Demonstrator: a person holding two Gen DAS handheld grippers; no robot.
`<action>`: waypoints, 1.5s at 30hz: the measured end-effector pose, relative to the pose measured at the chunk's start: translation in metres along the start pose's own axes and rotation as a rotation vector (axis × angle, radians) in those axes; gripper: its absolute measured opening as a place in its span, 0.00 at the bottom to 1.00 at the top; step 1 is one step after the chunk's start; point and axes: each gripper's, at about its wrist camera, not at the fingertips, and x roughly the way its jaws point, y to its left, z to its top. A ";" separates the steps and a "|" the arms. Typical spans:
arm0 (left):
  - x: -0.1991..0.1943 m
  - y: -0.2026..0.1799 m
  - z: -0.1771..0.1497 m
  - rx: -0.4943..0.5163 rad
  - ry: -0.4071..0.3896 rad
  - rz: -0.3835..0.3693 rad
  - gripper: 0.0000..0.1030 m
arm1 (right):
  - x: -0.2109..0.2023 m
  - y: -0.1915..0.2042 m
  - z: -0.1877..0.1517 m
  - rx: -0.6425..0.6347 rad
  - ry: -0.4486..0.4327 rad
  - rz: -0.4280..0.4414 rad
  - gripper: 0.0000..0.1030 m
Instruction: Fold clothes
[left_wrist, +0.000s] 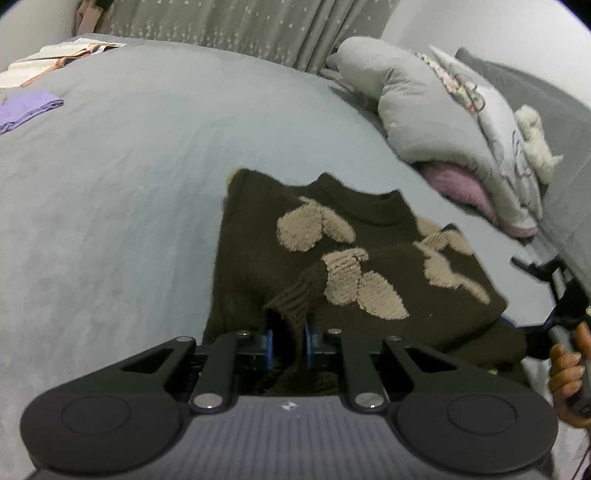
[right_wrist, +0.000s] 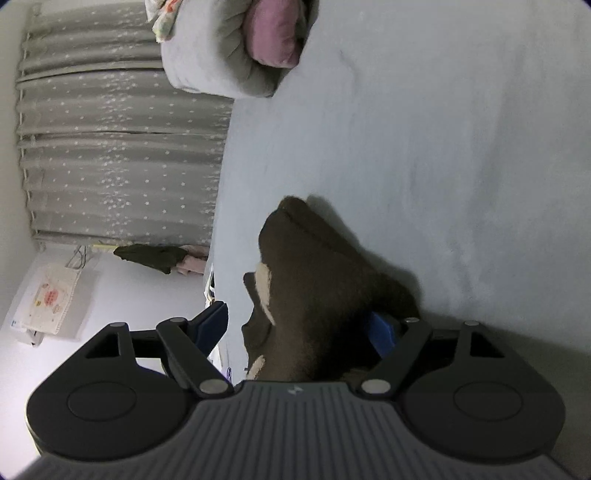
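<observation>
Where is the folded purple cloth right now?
In the left wrist view, the folded purple cloth lies at the far left edge of the grey bedspread, just below white papers, well away from the brown sweater.

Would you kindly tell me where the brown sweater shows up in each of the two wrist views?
Left wrist view: the brown sweater lies lower centre on the bed, its hem between the left gripper pads.
Right wrist view: the sweater bunches at lower centre, between the right gripper's wide-apart fingers.
Shared landmark: the pink pillow.
</observation>
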 end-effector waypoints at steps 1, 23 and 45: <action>0.002 -0.004 -0.002 0.036 0.002 0.026 0.14 | -0.007 0.001 0.003 0.005 -0.055 0.005 0.76; -0.017 0.015 0.000 0.043 0.044 0.003 0.25 | 0.051 0.081 0.005 -0.606 0.069 -0.194 0.78; -0.005 -0.028 0.010 0.121 -0.068 -0.137 0.70 | 0.088 0.090 -0.151 -1.417 0.168 -0.455 0.80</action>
